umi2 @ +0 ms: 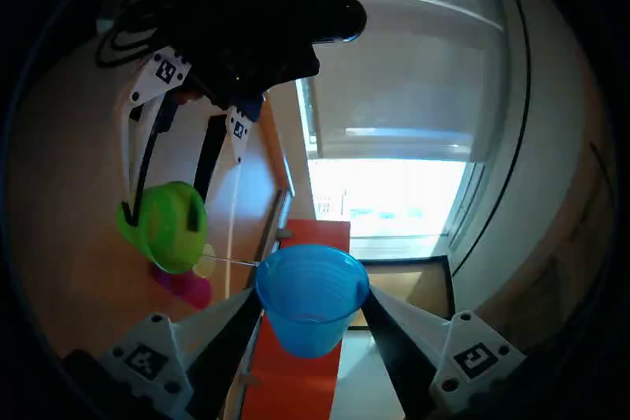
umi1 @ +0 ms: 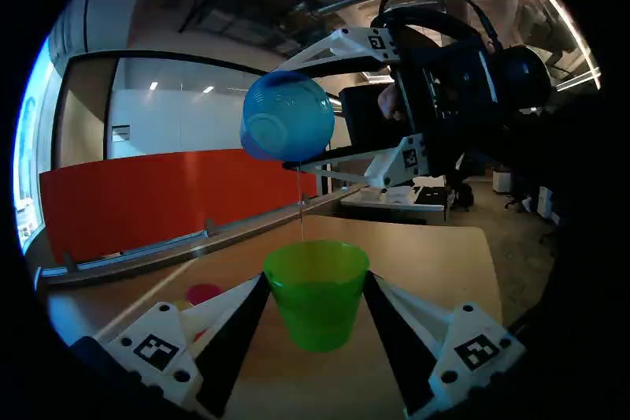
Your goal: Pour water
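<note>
Item 1, green cup: I see it upright between the fingers of the left gripper. The fingers are closed to the cup's width, and both press on its sides just under the rim. It sits over the surface, inward from the edge that runs along the orange partition. I cannot tell whether its base rests on the surface or hangs just above it.

Item 2, blue cup: held in the right gripper, one finger pressing on each side. It is tipped far over, above the green cup, with its mouth toward the green cup's rim.

Item 3, stream: one thin thread of water runs from the blue cup's lip into the green cup's mouth.

Item 4, disc: pink and flat on the surface, near the partition edge and beside the green cup. A left finger cuts part of it off. A yellow patch next to it is too hidden to name.

Hard to make out: the water level in either cup. A hand behind the right gripper is mostly covered by the gripper's dark body.

Count: two cups, two grippers, one stream, one disc.
</note>
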Motion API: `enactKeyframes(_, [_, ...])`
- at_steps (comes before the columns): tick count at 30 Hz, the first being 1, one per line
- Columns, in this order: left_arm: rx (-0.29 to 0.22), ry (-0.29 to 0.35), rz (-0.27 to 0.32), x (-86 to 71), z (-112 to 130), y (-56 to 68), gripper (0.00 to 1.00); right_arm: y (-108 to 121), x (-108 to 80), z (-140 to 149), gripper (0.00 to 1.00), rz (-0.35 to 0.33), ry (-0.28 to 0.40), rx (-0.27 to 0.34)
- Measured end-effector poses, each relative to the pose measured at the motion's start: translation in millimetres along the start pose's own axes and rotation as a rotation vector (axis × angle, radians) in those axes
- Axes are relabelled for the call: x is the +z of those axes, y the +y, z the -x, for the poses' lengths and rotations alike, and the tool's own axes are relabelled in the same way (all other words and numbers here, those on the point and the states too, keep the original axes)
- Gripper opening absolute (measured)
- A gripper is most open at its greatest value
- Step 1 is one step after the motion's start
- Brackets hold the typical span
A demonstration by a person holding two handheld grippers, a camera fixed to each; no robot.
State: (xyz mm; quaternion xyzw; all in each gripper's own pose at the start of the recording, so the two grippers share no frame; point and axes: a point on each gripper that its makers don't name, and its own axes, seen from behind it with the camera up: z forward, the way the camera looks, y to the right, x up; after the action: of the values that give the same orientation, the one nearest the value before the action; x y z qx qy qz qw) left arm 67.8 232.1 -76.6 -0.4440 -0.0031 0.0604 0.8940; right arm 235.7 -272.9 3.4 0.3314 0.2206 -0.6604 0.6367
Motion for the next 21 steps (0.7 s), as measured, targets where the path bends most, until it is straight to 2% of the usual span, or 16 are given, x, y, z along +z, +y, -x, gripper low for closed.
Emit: enactKeyframes(21, [0.003, 0.000, 0.003, 1.5, -0.7, 2.7, 0.85, -2.8, -2.8, -0.8, 0.90, -0.003, -0.003, -0.016])
